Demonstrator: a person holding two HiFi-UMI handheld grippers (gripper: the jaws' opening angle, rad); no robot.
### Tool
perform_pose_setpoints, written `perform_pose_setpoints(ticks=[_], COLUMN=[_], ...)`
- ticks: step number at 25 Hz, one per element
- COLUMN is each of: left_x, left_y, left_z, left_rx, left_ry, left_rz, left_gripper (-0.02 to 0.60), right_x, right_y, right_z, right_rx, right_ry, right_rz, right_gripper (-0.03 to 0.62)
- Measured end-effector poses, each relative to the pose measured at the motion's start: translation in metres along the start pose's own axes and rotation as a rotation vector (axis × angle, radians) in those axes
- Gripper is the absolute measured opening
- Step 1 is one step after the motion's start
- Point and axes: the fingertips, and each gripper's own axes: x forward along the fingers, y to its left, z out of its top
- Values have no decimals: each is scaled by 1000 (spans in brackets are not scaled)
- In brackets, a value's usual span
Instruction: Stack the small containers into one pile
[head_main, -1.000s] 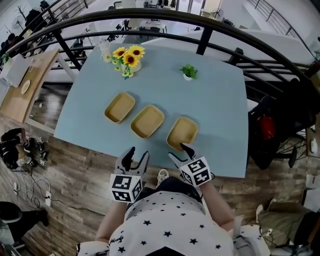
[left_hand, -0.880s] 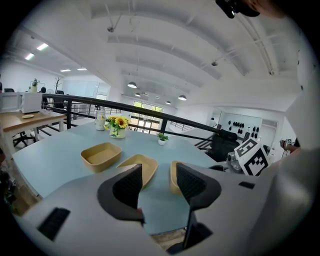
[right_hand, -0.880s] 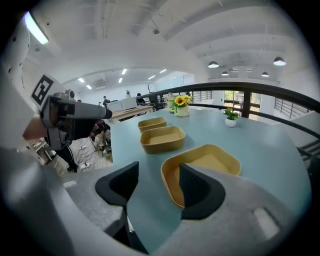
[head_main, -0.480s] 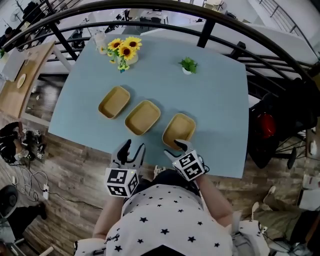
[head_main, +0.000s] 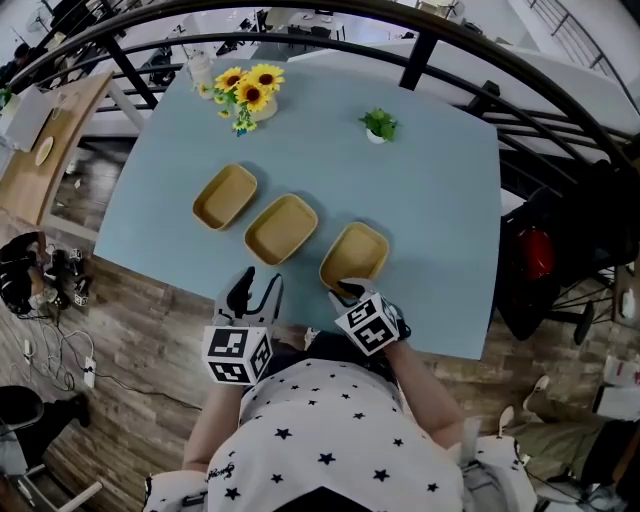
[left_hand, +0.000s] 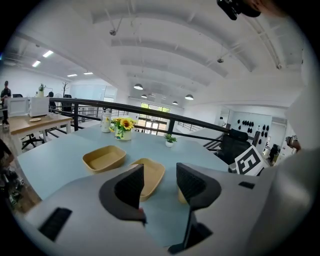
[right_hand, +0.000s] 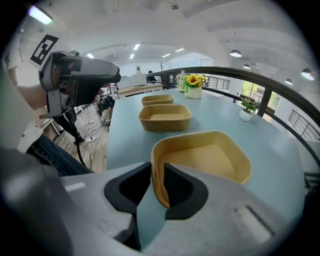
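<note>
Right hand-held gripper (right_hand: 156, 172) — jaws just closing on nearest container (right_hand: 205, 160), near rim.

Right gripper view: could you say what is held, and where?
The right gripper, fingers just closing, pinches the nearest tan rounded container by its near rim.
</note>
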Motion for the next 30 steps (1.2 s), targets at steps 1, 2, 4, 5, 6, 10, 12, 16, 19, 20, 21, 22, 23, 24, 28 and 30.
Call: perform_pose_setpoints(ticks=[1,2,4,5,6,10,12,16,19,20,21,22,23,24,28,30], left_x=[0,1,2,3,4,8,9,9,9,9,8,8,7,6,3,1], left_y=[0,1,1,1,1,-2,-1,4,12,15,17,21,26,31,53,65], left_z=[0,1,1,1,0,0,1,3,4,5,6,7,9,12,22,26], left_rx=[0,0,-1,-3,-5,1,6,11,21,25,29,34,38,40,36,40], left_ry=[-2,-5,-10,-11,-12,-11,-11,-14,-13,-11,-9,-8,-8,-11,-26,-22], left_rz=[2,4,5,5,5,-4,-10,-23,-37,-44,-51,-58,-62,-65,-80,-87], left_gripper=[198,198,198,198,198,198,198,198,198,198,198,198,198,198,198,198], right_x=[1,2,4,4,4,3,1,-3,-8,-9,-11,-12,-12,-13,-13,-14], right_y=[1,2,4,5,6,4,3,0,-4,-4,-4,-3,-3,-3,-5,-3], right_z=[-1,-1,-2,-3,-4,-3,-1,7,18,23,27,32,37,42,65,76], right_rx=[-7,-14,-24,-28,-31,-47,-48,-42,-19,-9,-1,6,12,18,32,29], right_ry=[6,11,18,21,25,27,19,-5,-33,-43,-52,-60,-67,-75,-95,-93], right_rz=[7,13,19,20,20,7,-3,-34,-65,-74,-83,-92,-103,-115,-165,-190], right_gripper=[84,77,64,56,43,33,29,26,25,23,23,23,23,23,21,21])
